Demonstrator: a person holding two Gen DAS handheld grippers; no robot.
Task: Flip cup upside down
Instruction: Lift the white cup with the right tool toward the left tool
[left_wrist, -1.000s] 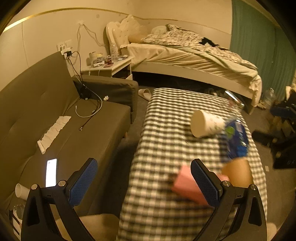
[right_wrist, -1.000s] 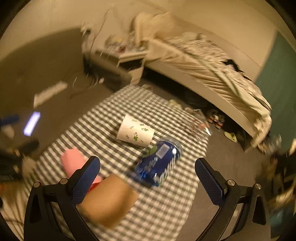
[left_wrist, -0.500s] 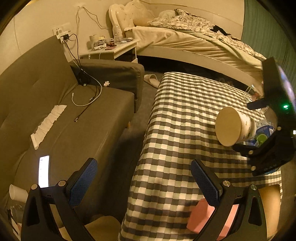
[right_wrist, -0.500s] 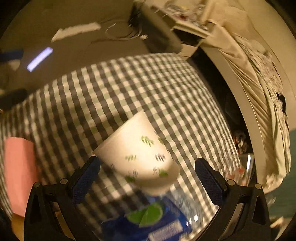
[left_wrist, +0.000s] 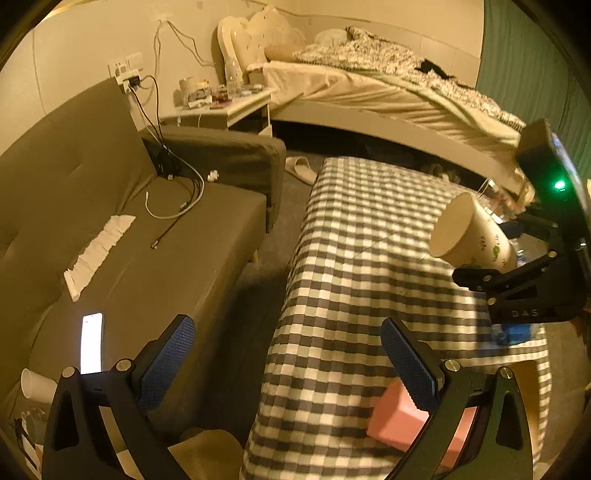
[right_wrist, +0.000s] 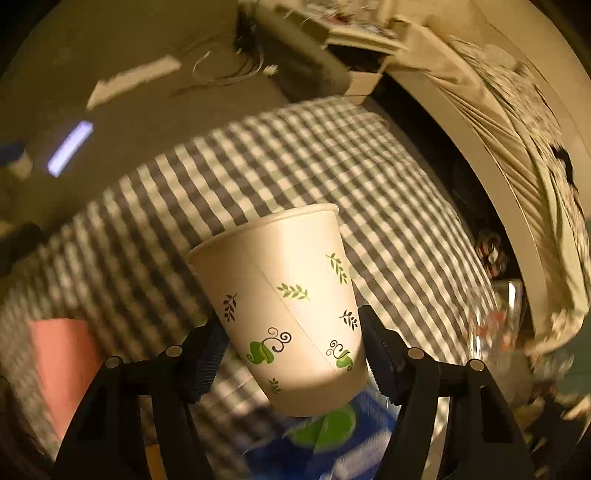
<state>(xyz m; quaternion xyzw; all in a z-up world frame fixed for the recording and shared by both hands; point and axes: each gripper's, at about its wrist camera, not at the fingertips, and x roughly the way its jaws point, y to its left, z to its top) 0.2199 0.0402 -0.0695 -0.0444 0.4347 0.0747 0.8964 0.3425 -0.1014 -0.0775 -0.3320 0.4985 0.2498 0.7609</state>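
A white paper cup (right_wrist: 291, 310) with green leaf prints is held near its base by my right gripper (right_wrist: 293, 354), which is shut on it. The cup is lifted above the checkered table (right_wrist: 280, 177), tilted, its mouth pointing away from the camera. In the left wrist view the cup (left_wrist: 469, 236) is at the right, mouth facing left, held by the right gripper (left_wrist: 517, 280). My left gripper (left_wrist: 288, 365) is open and empty over the table's near left edge.
A blue bottle (right_wrist: 332, 443) lies under the cup. A pink block (left_wrist: 410, 424) sits at the table's near end, also in the right wrist view (right_wrist: 62, 369). A sofa (left_wrist: 110, 236) with a phone (left_wrist: 90, 343) stands left; a bed (left_wrist: 388, 92) behind.
My right gripper closed in on the cup lying on the table, shut on it and lifted it. The left gripper has barely moved.
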